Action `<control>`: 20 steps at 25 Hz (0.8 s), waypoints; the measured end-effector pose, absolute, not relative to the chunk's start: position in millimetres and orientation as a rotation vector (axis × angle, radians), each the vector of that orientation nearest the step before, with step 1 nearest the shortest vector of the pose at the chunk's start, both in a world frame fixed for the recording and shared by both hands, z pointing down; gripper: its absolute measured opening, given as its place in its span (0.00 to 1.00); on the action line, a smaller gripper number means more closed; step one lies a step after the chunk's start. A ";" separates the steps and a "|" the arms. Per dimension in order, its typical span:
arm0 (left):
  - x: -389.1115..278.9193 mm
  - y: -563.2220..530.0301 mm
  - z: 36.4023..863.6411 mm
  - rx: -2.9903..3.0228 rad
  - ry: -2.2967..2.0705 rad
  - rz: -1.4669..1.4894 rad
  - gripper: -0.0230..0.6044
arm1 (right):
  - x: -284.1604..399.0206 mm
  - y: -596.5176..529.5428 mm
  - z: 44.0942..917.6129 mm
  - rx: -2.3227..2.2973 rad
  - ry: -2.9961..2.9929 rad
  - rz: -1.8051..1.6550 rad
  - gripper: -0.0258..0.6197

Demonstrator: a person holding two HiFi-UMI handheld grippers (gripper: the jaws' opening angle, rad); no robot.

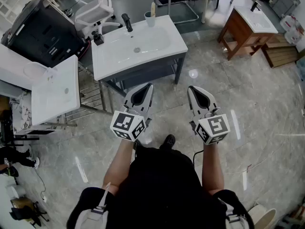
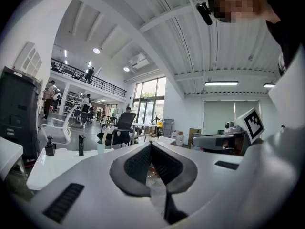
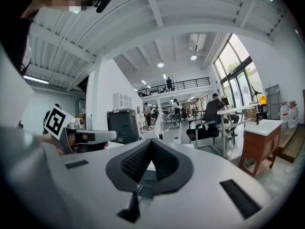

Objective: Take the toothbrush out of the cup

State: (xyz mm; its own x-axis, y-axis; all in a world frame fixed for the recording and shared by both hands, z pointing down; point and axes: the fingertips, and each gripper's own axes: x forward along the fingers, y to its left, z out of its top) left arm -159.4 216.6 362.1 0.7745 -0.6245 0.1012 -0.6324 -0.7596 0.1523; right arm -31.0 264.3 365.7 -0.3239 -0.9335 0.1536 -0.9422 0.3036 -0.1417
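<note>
Both shut — left tongs (image 1: 149,85), right tongs (image 1: 190,88) — well short of toothbrush (image 1: 153,8).

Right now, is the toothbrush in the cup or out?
In. The toothbrush sticks up out of the cup at the sink's back edge.

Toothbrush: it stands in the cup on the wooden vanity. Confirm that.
Wrong place. The head view shows the toothbrush standing in the cup on the white washbasin, right of the black faucet, not on the wooden vanity.
</note>
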 end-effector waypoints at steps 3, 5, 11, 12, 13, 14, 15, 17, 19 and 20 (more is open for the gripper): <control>-159.5 218.7 357.5 2.813 -1.010 0.058 0.06 | -30.8 266.3 362.9 1.796 -2.497 0.310 0.09; -160.8 220.2 356.4 2.820 -1.018 0.055 0.06 | -30.9 268.8 362.9 1.784 -2.499 0.304 0.09; -156.3 228.1 362.1 2.804 -1.022 0.063 0.06 | -20.7 277.1 367.4 1.781 -2.500 0.286 0.09; -155.2 229.3 361.9 2.806 -1.018 0.058 0.06 | -18.9 277.5 368.1 1.787 -2.496 0.287 0.09; -155.0 230.4 361.5 2.806 -1.016 0.049 0.06 | -17.8 278.6 369.1 1.793 -2.492 0.291 0.09; -155.0 231.4 361.4 2.805 -1.015 0.045 0.06 | -16.9 280.3 369.9 1.798 -2.489 0.296 0.09; -154.4 232.1 361.9 2.806 -1.012 0.053 0.06 | -15.9 282.1 370.5 1.805 -2.485 0.302 0.09; -151.0 232.2 364.4 2.812 -0.995 0.092 0.06 | -12.4 284.3 371.0 1.823 -2.471 0.320 0.09; -147.9 230.8 366.9 2.819 -0.988 0.131 0.06 | -8.1 284.6 371.6 1.847 -2.452 0.341 0.09; -147.1 230.1 368.5 2.820 -0.987 0.147 0.06 | -6.3 284.7 372.5 1.855 -2.447 0.347 0.09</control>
State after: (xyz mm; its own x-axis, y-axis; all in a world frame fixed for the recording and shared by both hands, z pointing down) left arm -147.1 230.1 368.5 0.7786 -0.6113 0.1413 -0.6260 -0.7722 0.1088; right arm -6.3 284.7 372.5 -0.2781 -0.9444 0.1755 -0.9559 0.2543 -0.1468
